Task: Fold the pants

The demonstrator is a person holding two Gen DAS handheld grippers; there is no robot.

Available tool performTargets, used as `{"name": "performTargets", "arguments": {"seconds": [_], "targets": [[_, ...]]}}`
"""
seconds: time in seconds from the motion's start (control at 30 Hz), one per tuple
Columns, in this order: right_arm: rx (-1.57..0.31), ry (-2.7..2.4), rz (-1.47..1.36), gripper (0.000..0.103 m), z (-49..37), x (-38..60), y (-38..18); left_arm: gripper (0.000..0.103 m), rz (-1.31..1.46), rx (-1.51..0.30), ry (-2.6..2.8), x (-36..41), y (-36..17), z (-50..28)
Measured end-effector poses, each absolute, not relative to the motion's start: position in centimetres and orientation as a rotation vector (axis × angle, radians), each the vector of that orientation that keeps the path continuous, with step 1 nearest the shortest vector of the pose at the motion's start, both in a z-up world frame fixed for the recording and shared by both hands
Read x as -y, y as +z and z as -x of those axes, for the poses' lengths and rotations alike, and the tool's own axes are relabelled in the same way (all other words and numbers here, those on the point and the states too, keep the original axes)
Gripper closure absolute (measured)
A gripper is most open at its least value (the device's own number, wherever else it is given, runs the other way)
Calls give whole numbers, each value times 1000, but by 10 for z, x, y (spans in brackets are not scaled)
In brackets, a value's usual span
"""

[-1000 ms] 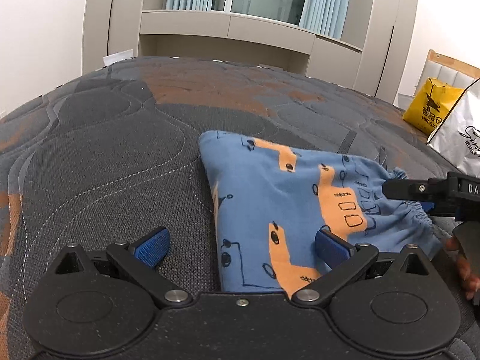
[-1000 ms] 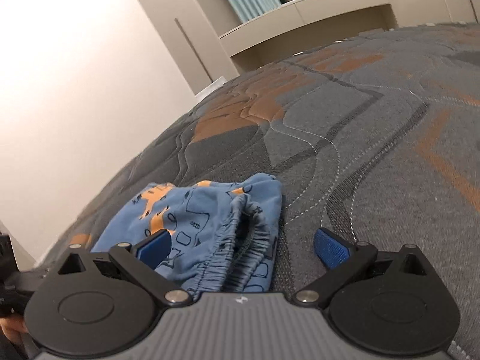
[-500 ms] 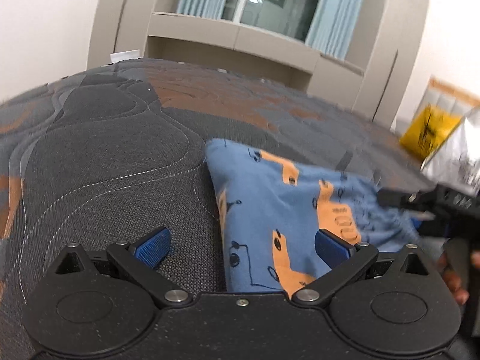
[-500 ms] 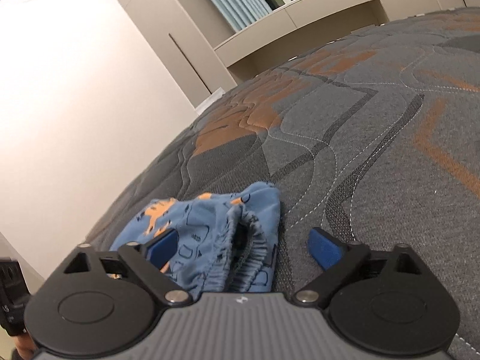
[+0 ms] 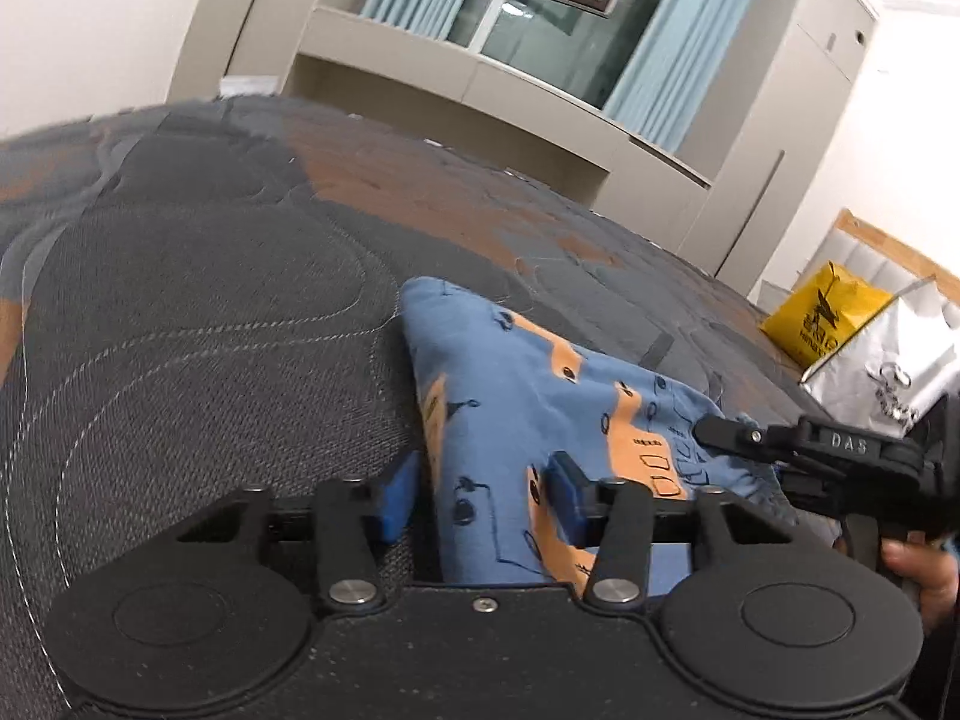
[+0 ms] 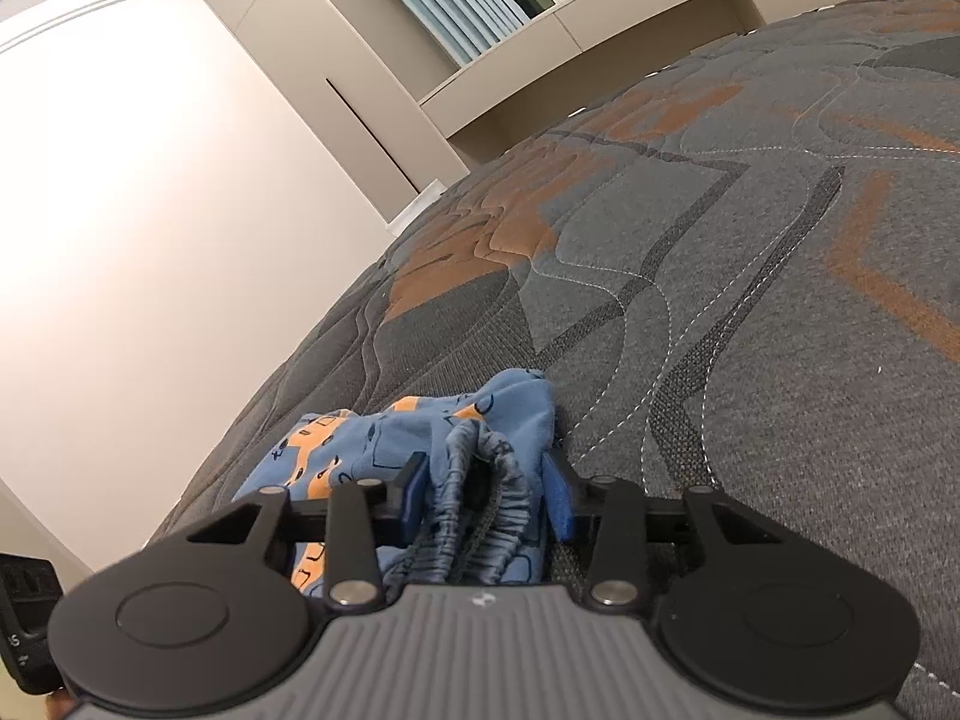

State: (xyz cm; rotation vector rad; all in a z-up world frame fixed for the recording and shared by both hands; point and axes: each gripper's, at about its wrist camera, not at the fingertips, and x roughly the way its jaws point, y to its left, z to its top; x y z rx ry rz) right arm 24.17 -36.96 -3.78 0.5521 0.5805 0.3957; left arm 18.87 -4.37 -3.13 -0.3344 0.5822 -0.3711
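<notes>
The folded blue pants (image 5: 528, 396) with orange print lie on the grey quilted bed (image 5: 198, 324). My left gripper (image 5: 483, 501) has its blue pads half closed around the near folded edge of the pants. My right gripper (image 6: 486, 495) has its pads narrowed around the bunched elastic waistband (image 6: 480, 516) of the pants (image 6: 384, 438). The right gripper also shows in the left wrist view (image 5: 840, 450), at the pants' right end, with a hand under it.
A yellow bag (image 5: 825, 318) and a silver-white bag (image 5: 882, 366) stand at the bed's far right by a wooden headboard. Cabinets and a curtained window lie beyond the bed. A white wall (image 6: 150, 240) runs along the left in the right wrist view.
Both grippers went from wide open to narrowed around the pants. Both cameras tilted up, and the left gripper moved closer over the pants' near edge.
</notes>
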Motion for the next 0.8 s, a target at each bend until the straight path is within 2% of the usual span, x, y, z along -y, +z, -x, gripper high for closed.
{"name": "performTargets", "arguments": {"seconds": [0.1,0.23,0.67,0.8], "targets": [[-573,399,-550,70,-239,370,-38,62,335,-582,-376,44,-32,-190],[-552,401,-517,76,-235,366,-34,65,328,-580,-375,45,-33,-190],[-541,360,-431,75,-231,351,-30,67,322,-590,-366,47,-34,-192],[-532,347,-395,78,-230,345,-27,80,330,-603,-359,46,-29,-193]]}}
